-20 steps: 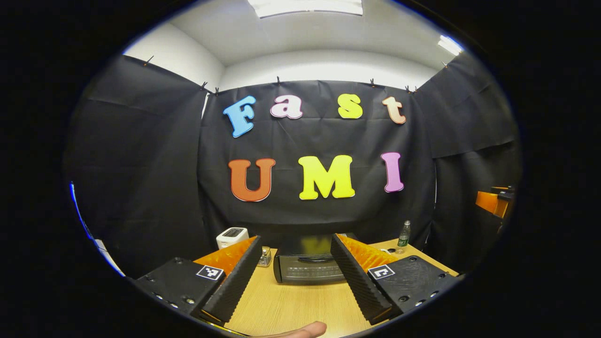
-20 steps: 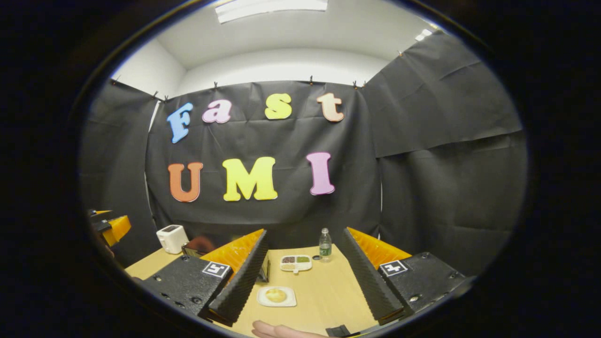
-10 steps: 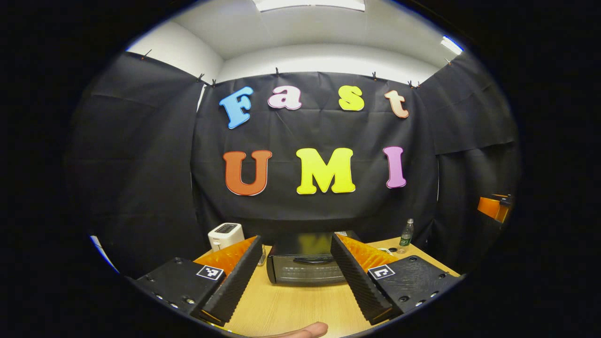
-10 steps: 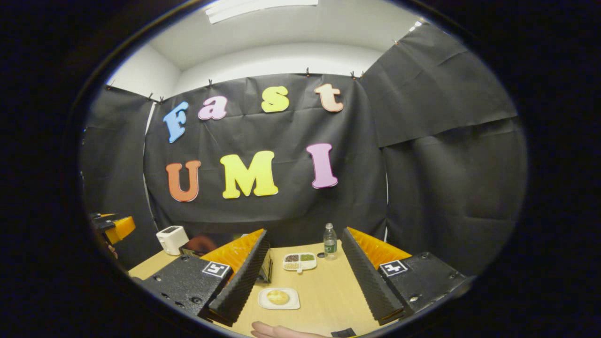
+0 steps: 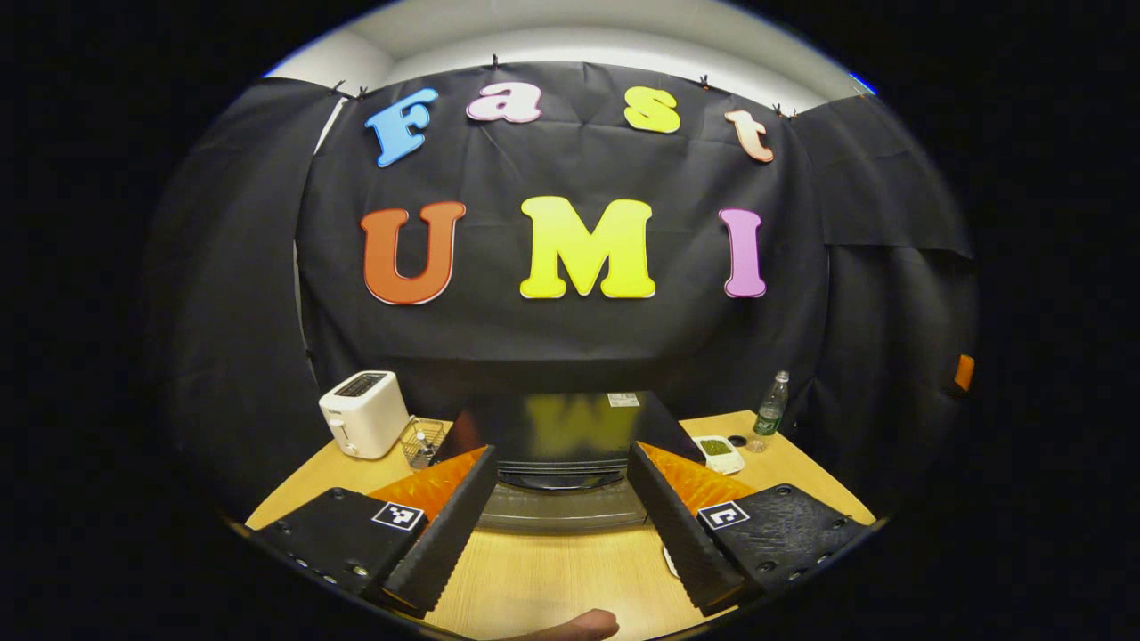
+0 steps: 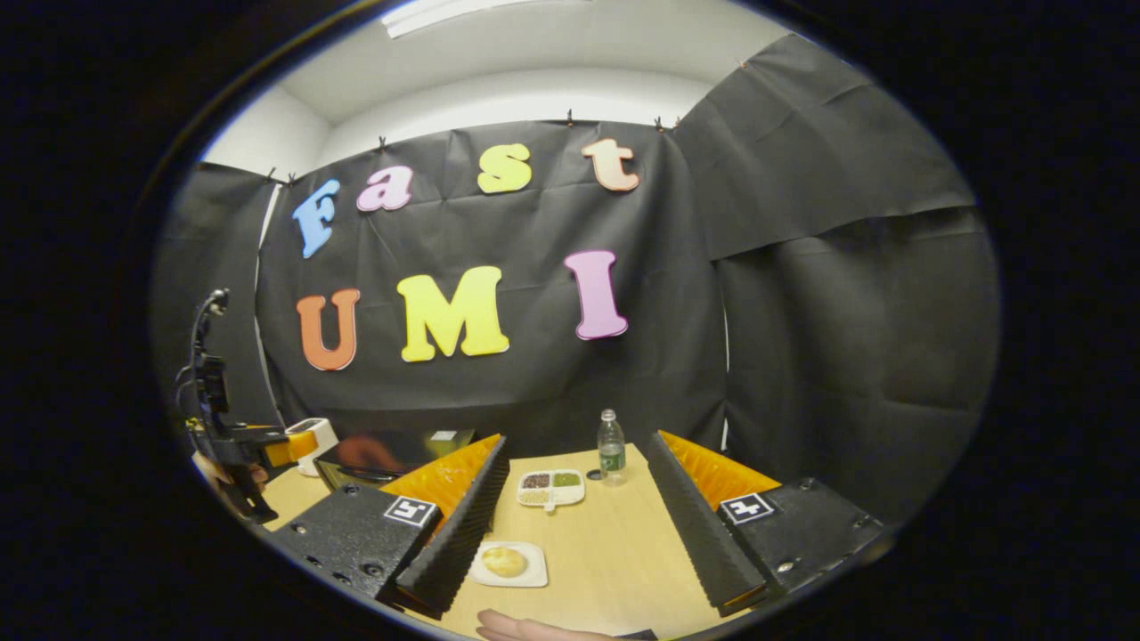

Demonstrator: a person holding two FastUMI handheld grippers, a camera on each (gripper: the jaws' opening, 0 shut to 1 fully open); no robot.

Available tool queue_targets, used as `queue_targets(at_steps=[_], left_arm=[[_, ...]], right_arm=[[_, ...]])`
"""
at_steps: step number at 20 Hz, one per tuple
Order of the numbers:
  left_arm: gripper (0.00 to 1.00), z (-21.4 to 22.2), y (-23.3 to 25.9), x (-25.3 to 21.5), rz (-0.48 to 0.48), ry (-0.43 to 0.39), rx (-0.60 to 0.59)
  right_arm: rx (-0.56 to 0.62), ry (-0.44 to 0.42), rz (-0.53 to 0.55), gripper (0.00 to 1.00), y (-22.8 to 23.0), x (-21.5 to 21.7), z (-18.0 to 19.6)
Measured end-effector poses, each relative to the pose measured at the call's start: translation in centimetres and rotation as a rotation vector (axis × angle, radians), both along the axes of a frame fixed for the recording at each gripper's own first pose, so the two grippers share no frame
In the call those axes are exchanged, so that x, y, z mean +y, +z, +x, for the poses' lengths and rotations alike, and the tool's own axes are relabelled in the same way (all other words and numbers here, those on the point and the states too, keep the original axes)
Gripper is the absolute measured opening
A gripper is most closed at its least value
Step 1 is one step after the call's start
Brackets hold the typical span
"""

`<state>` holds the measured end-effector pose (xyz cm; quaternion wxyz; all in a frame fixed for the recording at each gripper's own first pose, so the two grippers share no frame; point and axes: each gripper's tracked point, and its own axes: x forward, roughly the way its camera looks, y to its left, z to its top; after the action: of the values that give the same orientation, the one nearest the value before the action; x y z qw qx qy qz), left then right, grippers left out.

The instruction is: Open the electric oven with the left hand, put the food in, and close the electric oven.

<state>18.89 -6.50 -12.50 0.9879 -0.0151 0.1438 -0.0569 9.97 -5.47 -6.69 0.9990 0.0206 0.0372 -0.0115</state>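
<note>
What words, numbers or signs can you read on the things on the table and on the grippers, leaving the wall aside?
Pale sticker on top of the oven: too small to read.
Label on the bottle: too small to read.
Square markers on the left gripper and the right gripper: black-and-white patterns, no words.
I can quote no text.

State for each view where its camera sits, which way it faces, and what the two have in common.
Left gripper view: rides the left gripper, facing the closed electric oven; a fingertip shows at the bottom.
Right gripper view: rides the right gripper, facing the food on its plate; a hand shows below.
Shared: oven, white toaster, water bottle, wooden table.
</note>
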Motion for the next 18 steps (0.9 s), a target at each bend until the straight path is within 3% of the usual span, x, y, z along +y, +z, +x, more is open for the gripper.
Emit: queue_targets(at_steps=[2,3,4,10,18], left_arm=[[0.96,2.4,-2.2,-0.1,0.024,0.009,0.045],[0.96,3.4,-3.2,-0.2,0.026,0.01,0.073],[0.96,4.2,-4.2,-0.5,0.027,0.011,0.096],[0.96,7.9,-8.6,-0.3,0.04,0.036,0.177],[0.98,8.6,-10.2,-0.2,0.011,0.037,0.181]], right_arm=[[0.002,-0.003,-0.02,1.0,0.0,-0.5,-0.1],[-0.004,-0.005,-0.03,0.94,0.2,-0.7,-0.3],[-0.009,-0.006,-0.038,1.0,0.3,-0.9,-0.6],[-0.058,-0.003,-0.064,0.94,2.0,-1.2,-2.4],[-0.082,-0.008,-0.091,0.94,2.9,-1.3,-4.0]])
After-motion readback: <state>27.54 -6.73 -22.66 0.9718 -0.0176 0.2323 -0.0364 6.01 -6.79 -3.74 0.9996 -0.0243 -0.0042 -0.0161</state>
